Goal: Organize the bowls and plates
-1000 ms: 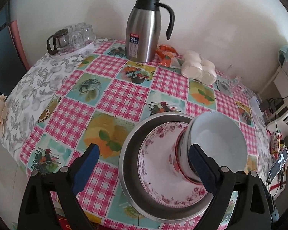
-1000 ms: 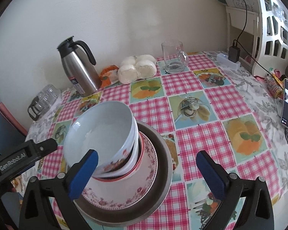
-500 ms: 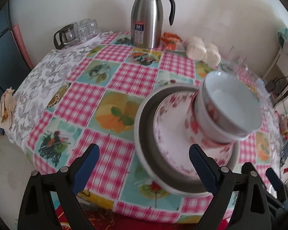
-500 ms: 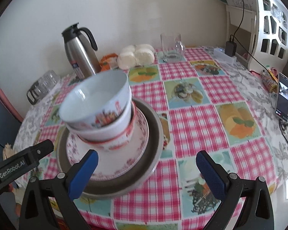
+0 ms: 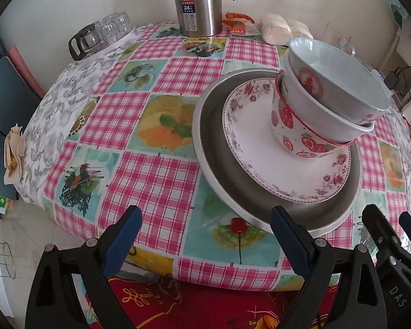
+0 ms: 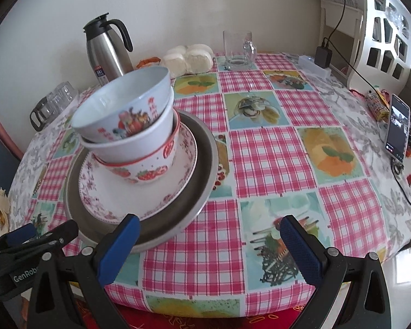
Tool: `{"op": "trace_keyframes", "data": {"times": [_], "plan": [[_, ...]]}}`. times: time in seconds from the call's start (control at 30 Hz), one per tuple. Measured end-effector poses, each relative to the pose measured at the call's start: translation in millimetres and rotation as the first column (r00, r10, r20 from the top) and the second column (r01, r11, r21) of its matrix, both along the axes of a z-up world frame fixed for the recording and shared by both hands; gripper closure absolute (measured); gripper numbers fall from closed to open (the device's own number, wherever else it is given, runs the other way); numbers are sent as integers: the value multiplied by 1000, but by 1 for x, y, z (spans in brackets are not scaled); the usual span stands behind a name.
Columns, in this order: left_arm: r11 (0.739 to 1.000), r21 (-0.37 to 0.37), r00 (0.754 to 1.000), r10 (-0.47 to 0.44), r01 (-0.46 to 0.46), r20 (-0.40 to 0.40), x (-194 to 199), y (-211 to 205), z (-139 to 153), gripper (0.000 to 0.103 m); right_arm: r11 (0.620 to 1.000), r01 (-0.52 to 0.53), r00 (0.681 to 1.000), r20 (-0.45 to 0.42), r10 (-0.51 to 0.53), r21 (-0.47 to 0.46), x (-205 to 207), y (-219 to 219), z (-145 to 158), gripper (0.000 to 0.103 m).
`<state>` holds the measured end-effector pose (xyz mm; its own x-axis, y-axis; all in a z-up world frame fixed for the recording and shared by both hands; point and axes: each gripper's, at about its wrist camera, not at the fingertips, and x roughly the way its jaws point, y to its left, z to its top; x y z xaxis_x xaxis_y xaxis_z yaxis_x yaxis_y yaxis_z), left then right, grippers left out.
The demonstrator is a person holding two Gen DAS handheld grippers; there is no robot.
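Both grippers pull back toward the near table edge vs 1.0 s ago. Left gripper [image 5: 205,235] no longer straddles the metal tray [image 5: 205,126]; its jaws now sit wide apart in front of the tray's near rim, over the checked cloth [image 5: 156,175]. Right gripper [image 6: 211,244] likewise clears the stacked bowls [image 6: 128,126], which now sit farther off and higher in its view.

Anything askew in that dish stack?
Yes. The top bowl sits tilted in the white bowl under it, its rim leaning instead of level. All three nested bowls sit off-centre on the floral plate, toward one edge. Nothing looks spilled or broken. Both tongs are open, clear of the stack.
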<state>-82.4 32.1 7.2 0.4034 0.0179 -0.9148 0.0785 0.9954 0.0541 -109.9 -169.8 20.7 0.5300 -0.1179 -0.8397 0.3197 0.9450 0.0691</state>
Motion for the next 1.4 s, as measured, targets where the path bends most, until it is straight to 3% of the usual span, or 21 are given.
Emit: {"op": "trace_keyframes", "data": {"times": [1.4], "plan": [[1000, 22, 999, -4, 5, -40, 1, 6, -4, 8, 1000, 3, 999, -38, -3, -5, -1, -2, -12, 0]]}}
